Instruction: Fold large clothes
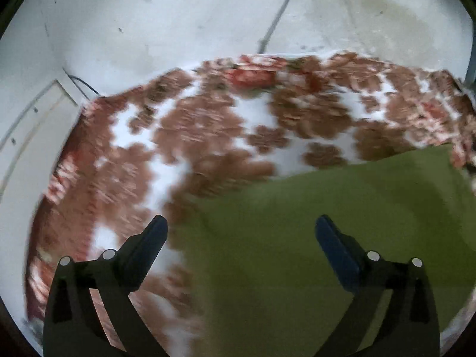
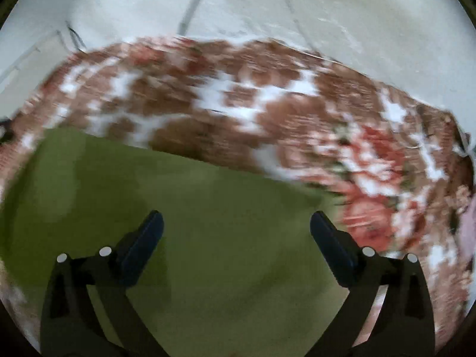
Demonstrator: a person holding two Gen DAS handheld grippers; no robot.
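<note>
An olive-green garment (image 1: 312,238) lies flat on a bed with a brown, red and white floral cover (image 1: 184,136). In the left wrist view it fills the lower right; its left edge runs under my left gripper (image 1: 241,226), which is open and empty above it. In the right wrist view the garment (image 2: 208,223) fills the lower left and middle. My right gripper (image 2: 236,221) is open and empty above the cloth, near its right edge. Both views are motion-blurred.
The floral cover (image 2: 297,113) spreads beyond the garment on all far sides. A pale wall (image 1: 178,15) with a thin cable (image 1: 276,20) stands behind the bed. The bed's far edge meets the wall (image 2: 327,6).
</note>
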